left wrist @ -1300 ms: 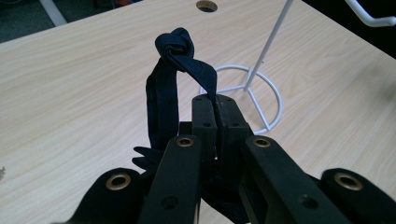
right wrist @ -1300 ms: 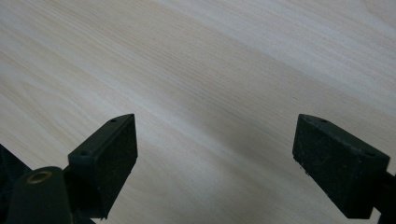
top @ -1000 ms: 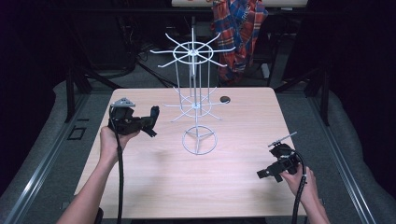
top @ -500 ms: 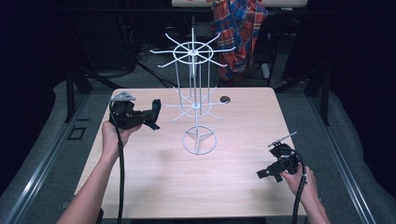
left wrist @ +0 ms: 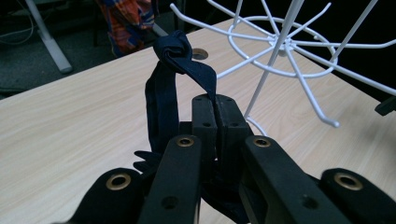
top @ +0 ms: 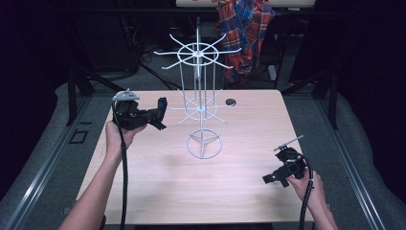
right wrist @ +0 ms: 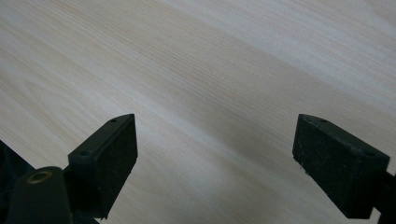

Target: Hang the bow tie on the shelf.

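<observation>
Left gripper (left wrist: pixel 215 112) pinches a dark blue strap (left wrist: pixel 163 93), held up beside the white rack (top: pixel 203 103). Right gripper (right wrist: pixel 215 158) hovers over the table (right wrist: pixel 210 70), jaws spread wide.

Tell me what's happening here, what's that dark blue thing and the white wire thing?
A person is holding a claw in each hand at a wooden table. The left claw is shut on a dark blue knotted strip of cloth, held up near the white wire rack that stands in the middle of the table. The right claw is open, holds nothing, and sits low over the bare table near the right corner. Nothing hangs on the rack's hooks yet.
</observation>
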Tool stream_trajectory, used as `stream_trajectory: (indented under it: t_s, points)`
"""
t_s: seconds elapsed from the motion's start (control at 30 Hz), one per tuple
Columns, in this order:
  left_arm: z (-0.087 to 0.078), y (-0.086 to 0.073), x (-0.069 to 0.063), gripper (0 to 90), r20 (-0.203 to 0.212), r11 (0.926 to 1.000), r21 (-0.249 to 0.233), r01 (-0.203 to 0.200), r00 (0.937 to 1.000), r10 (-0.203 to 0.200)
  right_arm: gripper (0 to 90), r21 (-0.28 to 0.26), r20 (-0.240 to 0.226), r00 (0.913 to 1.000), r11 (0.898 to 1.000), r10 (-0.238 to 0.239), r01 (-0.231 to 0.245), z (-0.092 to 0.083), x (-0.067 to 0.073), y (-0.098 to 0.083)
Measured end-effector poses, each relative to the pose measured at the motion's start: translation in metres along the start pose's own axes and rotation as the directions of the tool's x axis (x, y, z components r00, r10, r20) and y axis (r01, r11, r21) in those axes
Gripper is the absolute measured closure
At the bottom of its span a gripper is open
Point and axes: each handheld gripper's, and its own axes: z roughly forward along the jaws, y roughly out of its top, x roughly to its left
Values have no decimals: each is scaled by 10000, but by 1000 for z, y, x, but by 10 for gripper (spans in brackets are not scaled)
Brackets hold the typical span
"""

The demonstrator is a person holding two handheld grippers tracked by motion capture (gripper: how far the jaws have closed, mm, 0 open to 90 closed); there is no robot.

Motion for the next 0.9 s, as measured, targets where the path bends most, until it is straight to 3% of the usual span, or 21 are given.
stream_trajectory:
  t_s: [0.4,0.5,0.53,0.57,0.6,0.7,0.83,0.9]
  points:
    - [8,5,-7,879,282,9995,34,-302,9992,300,136,-232,-104,9993,9991,364,-367,3,1,-1]
    - [10,6,-8,879,304,9994,127,-330,9990,326,136,194,-4,10000,9998,-55,55,0,-2,1]
    - [10,5,-8,879,312,9993,110,-351,9989,347,136,-139,-124,9995,9995,292,-293,3,-1,0]
    - [11,5,-9,879,340,9993,106,-351,9988,347,136,81,-218,9996,9998,188,-186,2,-1,1]
    - [12,6,-9,879,343,9992,127,-381,9987,377,136,-177,-204,9989,9990,416,-420,3,0,0]
    - [15,7,-12,879,385,9988,118,-479,9981,475,136,-191,-124,9993,9992,349,-352,3,1,0]
    - [18,7,-12,879,477,9983,211,-552,9974,542,136,183,-53,10000,9998,-77,78,2,-2,1]
    - [20,7,-13,879,495,9983,193,-541,9974,531,136,154,-119,9999,9999,-35,37,2,-2,1]
